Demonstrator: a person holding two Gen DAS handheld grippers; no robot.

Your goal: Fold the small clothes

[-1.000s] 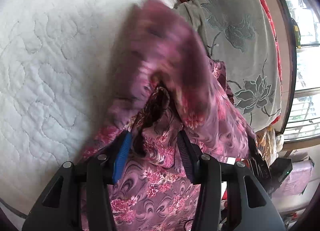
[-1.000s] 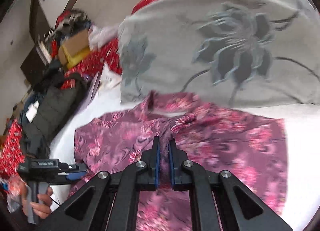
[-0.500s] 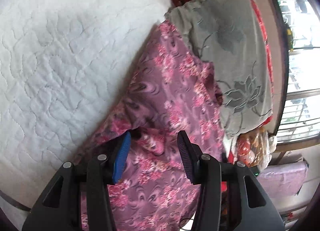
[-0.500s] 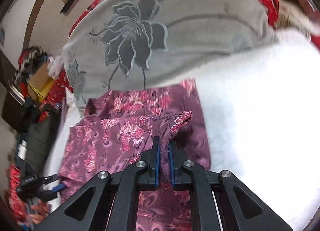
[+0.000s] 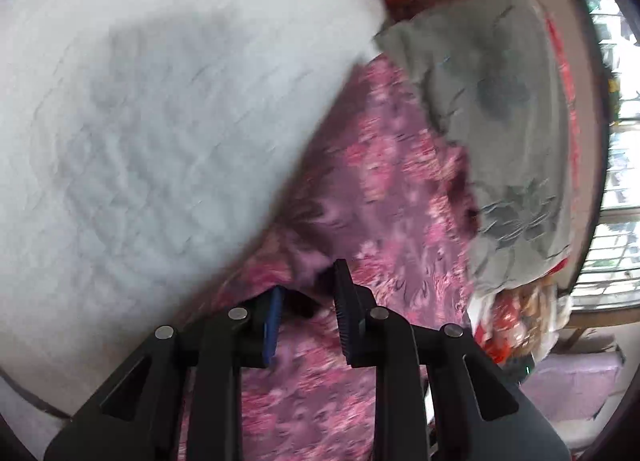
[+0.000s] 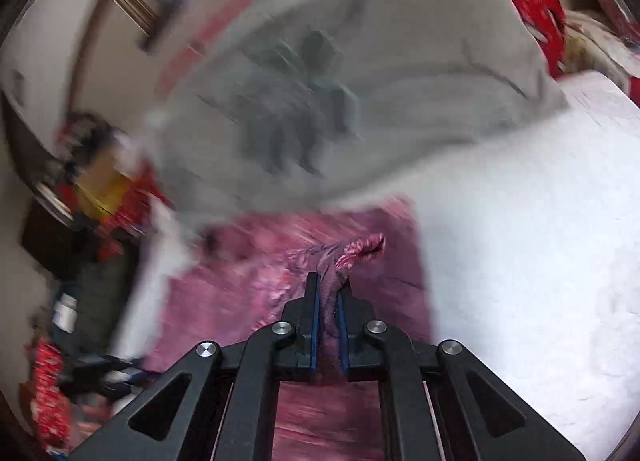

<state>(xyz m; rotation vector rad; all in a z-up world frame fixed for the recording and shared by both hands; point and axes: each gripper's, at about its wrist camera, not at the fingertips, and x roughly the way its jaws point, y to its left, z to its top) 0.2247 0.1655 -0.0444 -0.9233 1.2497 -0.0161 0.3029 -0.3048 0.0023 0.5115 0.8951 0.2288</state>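
One pinched fold (image 6: 356, 249), R view only.

garment (image 6: 248, 281): soft printed cloth | quilt (image 5: 152, 121): matt stitched fabric | right claw (image 6: 328, 293): matt black plastic

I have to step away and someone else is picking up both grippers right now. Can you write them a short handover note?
Right gripper: shut on a bunched edge of the pink floral garment.
Left gripper: open, jaws apart over the same garment, gripping nothing.
The garment lies on the white quilted bed cover, its far edge against the grey floral pillow.
Done: one side appears pulled over. The blur hides the details.
Left: probably lay the held edge down, release, flatten, then make the remaining folds.
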